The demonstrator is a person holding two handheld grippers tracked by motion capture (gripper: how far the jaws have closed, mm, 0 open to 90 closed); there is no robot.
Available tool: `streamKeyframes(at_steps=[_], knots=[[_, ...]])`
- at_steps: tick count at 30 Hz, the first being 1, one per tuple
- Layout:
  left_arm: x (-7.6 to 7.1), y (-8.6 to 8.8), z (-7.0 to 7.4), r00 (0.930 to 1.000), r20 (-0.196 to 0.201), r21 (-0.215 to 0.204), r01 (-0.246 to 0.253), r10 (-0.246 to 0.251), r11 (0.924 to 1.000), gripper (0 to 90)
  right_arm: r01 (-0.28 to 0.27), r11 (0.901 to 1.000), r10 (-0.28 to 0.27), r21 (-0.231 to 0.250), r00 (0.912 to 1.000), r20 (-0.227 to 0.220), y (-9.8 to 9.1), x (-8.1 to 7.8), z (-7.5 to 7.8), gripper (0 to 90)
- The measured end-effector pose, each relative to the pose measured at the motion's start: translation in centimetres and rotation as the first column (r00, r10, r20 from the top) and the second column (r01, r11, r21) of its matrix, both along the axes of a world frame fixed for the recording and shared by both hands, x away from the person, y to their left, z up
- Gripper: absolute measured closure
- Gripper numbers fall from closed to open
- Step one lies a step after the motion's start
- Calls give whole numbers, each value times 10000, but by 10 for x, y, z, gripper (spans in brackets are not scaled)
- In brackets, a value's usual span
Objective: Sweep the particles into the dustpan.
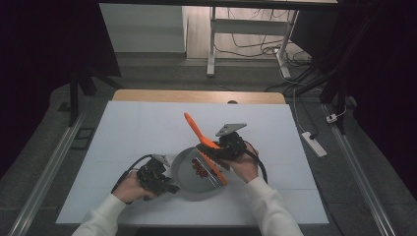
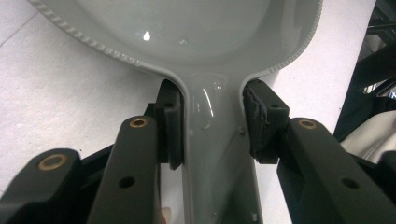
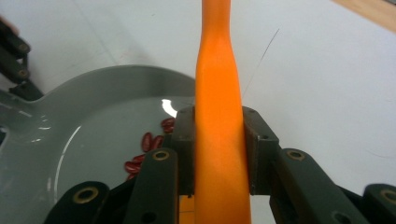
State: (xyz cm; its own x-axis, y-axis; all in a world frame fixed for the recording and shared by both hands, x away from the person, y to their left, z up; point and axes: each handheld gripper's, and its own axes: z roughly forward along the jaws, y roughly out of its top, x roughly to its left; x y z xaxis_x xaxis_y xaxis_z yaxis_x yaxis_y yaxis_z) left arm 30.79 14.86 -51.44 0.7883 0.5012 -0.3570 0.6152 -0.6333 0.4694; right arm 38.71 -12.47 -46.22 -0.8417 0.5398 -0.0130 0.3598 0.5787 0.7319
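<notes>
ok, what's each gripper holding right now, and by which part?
Left gripper is clamped on the grey pan by its handle, just behind the bowl. Right gripper grips the orange spatula around the middle of its handle.

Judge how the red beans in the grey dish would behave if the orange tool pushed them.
The red beans look smooth and rounded, so they would probably roll and scatter. The glossy grey dish likely lets them slide easily.
</notes>
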Motion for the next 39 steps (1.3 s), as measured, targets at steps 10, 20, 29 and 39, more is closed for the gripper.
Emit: streamKeyframes(at_steps=[10, 20, 29, 39], knots=[[0, 0, 0, 10000, -21, 9, -5, 5, 10000, 616, 1236, 9920, -1227, -254, 9919, 343, -22, 13, -2, 702], [-1, 3, 0, 10000, -43, -30, -21, 21, 10000, 616, 1053, 9906, -1026, -869, 9941, 349, -8, 22, -17, 702], [-1, 3, 0, 10000, -46, -18, -27, 27, 10000, 617, 283, 9890, -213, -1455, 9986, 490, 11, 10, -18, 702], [-1, 3, -1, 10000, -67, 5, -6, 6, 10000, 617, -692, 9963, 680, -502, 9974, -251, 12, 2, -13, 702]])
